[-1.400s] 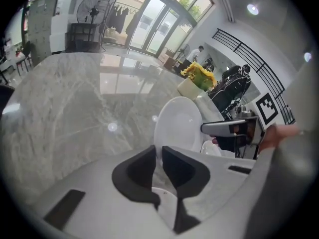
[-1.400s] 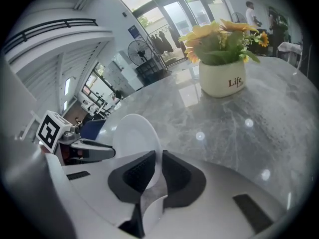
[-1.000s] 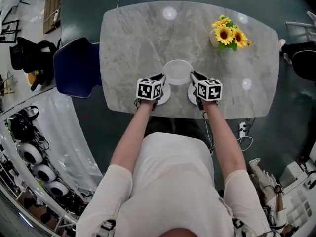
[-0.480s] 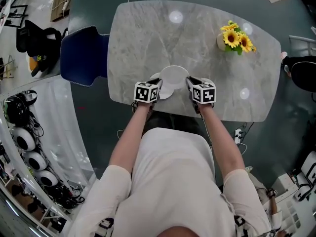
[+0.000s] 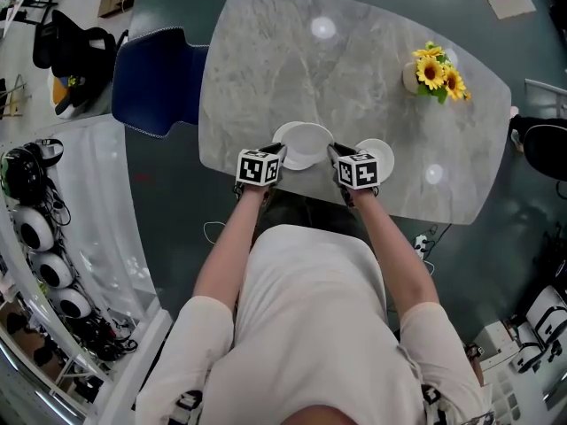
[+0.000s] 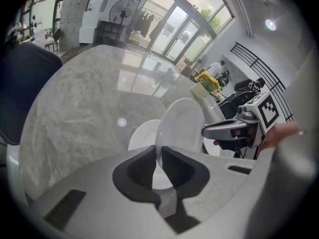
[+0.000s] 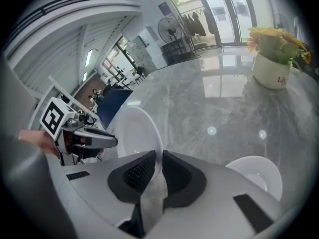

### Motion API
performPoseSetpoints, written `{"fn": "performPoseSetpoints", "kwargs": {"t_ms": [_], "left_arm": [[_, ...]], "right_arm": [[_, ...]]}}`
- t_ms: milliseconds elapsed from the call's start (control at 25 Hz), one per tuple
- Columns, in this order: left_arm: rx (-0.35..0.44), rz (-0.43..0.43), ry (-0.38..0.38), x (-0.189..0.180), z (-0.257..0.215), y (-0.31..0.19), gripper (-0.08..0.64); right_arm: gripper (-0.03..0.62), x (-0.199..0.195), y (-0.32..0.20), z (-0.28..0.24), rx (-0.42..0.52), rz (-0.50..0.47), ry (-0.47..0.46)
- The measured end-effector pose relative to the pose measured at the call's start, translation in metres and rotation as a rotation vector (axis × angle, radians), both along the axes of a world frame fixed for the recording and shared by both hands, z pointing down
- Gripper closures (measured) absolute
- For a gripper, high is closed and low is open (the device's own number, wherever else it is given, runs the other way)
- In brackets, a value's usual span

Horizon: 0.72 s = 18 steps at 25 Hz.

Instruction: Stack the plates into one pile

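Stacking half done: left gripper (image 5: 280, 151) and right gripper (image 5: 334, 152) pinch opposite rims of one white plate (image 5: 307, 138) over second plate (image 5: 278, 137); third plate (image 5: 382, 151) sits beside, unstacked, on marble table (image 5: 354, 78).

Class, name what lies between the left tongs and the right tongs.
A white plate, pinched at opposite rims by the left tongs and the right tongs, over a second plate on the table. The head view shows it.

plate (image 5: 309, 140) carried left, seemingly over another
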<state>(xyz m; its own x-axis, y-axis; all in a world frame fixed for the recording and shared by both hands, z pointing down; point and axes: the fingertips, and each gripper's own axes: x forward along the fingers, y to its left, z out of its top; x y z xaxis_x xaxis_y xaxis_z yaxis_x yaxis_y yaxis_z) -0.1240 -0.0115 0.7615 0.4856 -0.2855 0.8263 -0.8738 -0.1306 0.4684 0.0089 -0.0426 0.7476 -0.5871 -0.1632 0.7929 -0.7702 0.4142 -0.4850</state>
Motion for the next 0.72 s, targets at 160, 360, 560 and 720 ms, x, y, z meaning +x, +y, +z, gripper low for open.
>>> {"fn": "performPoseSetpoints", "kwargs": {"t_ms": [160, 360, 560, 720], "left_arm": [[-0.011, -0.021, 0.006, -0.007, 0.005, 0.009, 0.518], [-0.027, -0.033, -0.02, -0.019, 0.009, 0.018, 0.517], [-0.039, -0.066, -0.003, -0.024, 0.016, 0.02, 0.518], [-0.042, -0.072, -0.01, -0.027, 0.021, 0.018, 0.515]], "right_arm": [[0.528, -0.008, 0.009, 0.005, -0.02, -0.01, -0.001], [0.528, -0.019, 0.017, 0.013, -0.051, -0.017, -0.004], [0.528, -0.025, 0.016, 0.021, -0.062, -0.017, 0.001], [0.528, -0.029, 0.011, 0.026, -0.055, -0.044, 0.015]]}}
